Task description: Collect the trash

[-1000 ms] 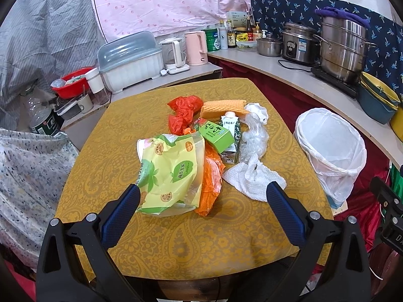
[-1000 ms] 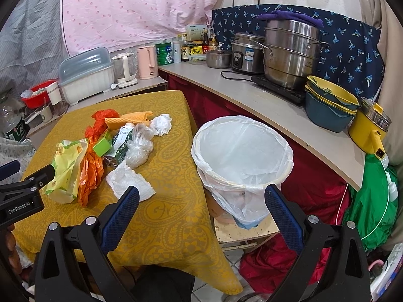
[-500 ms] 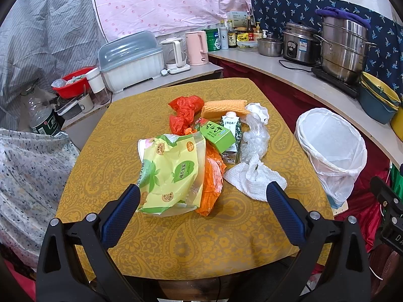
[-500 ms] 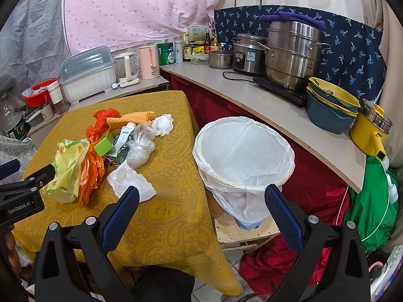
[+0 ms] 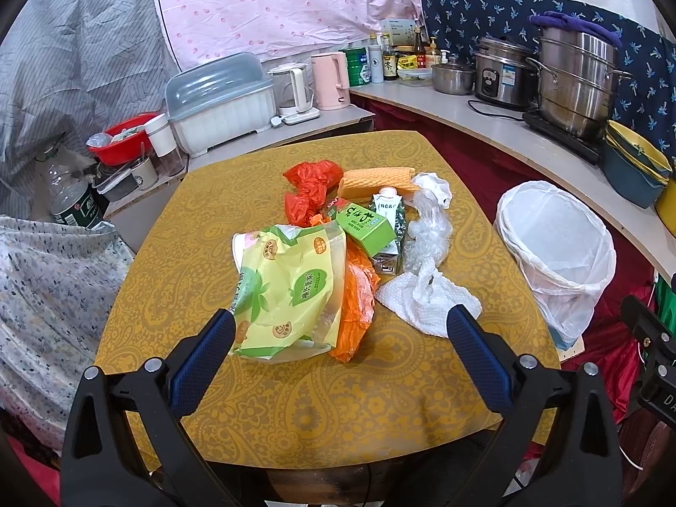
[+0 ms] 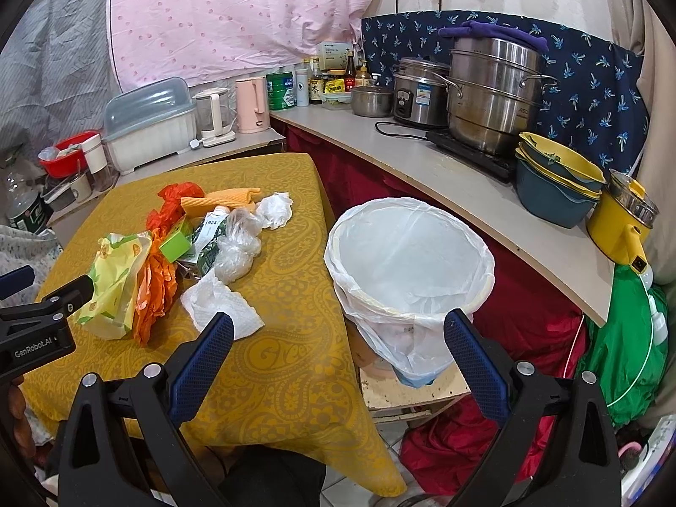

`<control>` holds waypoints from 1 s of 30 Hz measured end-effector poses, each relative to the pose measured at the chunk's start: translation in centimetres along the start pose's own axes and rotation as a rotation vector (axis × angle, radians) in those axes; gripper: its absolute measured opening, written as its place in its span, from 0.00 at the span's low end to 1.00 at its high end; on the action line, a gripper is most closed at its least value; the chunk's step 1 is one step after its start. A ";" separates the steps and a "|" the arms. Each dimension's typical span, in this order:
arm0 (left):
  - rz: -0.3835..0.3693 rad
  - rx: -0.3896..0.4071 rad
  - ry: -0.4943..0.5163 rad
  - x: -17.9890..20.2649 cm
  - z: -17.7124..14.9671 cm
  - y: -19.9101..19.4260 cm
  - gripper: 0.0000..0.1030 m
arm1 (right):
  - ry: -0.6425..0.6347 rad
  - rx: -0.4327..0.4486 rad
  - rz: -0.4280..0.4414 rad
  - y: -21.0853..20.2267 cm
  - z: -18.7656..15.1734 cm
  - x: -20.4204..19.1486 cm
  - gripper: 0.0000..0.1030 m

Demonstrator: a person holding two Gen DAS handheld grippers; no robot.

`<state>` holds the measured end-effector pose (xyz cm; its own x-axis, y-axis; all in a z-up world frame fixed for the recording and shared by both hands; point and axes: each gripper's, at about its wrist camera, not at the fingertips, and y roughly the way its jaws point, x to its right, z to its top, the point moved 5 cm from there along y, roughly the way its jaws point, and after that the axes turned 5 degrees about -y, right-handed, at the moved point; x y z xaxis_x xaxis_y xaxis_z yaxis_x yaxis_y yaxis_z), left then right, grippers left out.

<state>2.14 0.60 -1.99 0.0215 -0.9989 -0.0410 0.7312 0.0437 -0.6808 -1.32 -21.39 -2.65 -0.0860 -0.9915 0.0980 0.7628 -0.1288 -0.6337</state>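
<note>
Left gripper (image 5: 336, 321): spread wide, empty, hovering at the near edge of the table (image 5: 203, 228).
Right gripper (image 6: 338, 323): spread wide, empty, between table and bin.
Trash: heaped mid-table; yellow-green bag (image 5: 287, 287), orange bag (image 5: 359, 295), green carton (image 5: 365, 228), white paper towel (image 5: 426, 300), clear plastic wrap (image 5: 424, 236).
Bin (image 6: 407, 270): white-lined, just right of the table.

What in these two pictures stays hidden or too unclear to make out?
- Trash bin: its bottom, in both views; the white liner hides it.
- Under the yellow-green bag: left view; the bag covers what lies beneath.
- Small print on the green carton: too small in both views.
- Table near edge: left view; the open left claw frame blocks it.
</note>
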 end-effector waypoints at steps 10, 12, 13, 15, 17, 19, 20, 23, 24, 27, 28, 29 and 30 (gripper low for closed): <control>-0.001 -0.001 0.000 0.0 0.0 0.0 0.93 | 0.001 -0.001 0.003 0.0 0.0 0.0 0.93; -0.001 -0.001 0.001 0.0 0.0 0.0 0.93 | 0.000 -0.001 0.002 0.0 0.0 0.0 0.93; -0.001 -0.001 0.001 0.0 0.0 0.0 0.93 | 0.000 -0.001 0.003 0.0 0.0 0.0 0.93; -0.001 -0.001 0.001 0.0 0.0 0.0 0.93 | 0.001 -0.002 0.003 0.0 0.0 0.0 0.93; -0.002 -0.002 0.001 0.0 0.0 0.0 0.93 | -0.002 -0.001 0.003 0.0 0.0 0.0 0.93; -0.002 -0.001 0.001 0.0 0.0 0.0 0.93 | -0.003 -0.003 0.001 0.1 -0.1 0.0 0.93; -0.002 -0.002 0.001 0.0 0.0 0.0 0.93 | -0.002 -0.004 0.002 0.1 -0.1 0.0 0.93; -0.002 -0.004 0.000 0.0 0.0 0.0 0.93 | -0.002 -0.007 0.001 0.2 -0.1 -0.1 0.93; -0.003 -0.006 -0.001 -0.1 -0.1 0.1 0.93 | 0.000 -0.007 0.002 0.2 -0.1 0.0 0.93; -0.005 -0.016 -0.004 -0.4 -0.2 0.6 0.93 | 0.015 -0.012 0.008 0.6 -0.2 -0.1 0.93; -0.004 -0.020 -0.006 -0.6 -0.1 0.9 0.93 | 0.023 -0.017 0.013 0.9 -0.2 -0.1 0.93; -0.005 -0.026 -0.013 -1.1 -0.1 1.4 0.93 | 0.033 -0.021 0.021 1.1 -0.3 -0.3 0.93; -0.007 -0.030 -0.021 -1.4 0.0 1.8 0.93 | 0.041 -0.026 0.030 1.5 -0.3 -0.5 0.93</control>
<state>3.39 2.08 -3.13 0.0310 -0.9993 -0.0215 0.7106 0.0372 -0.7026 -0.38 -21.05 -3.89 -0.0898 -0.9948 0.0470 0.7488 -0.0986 -0.6554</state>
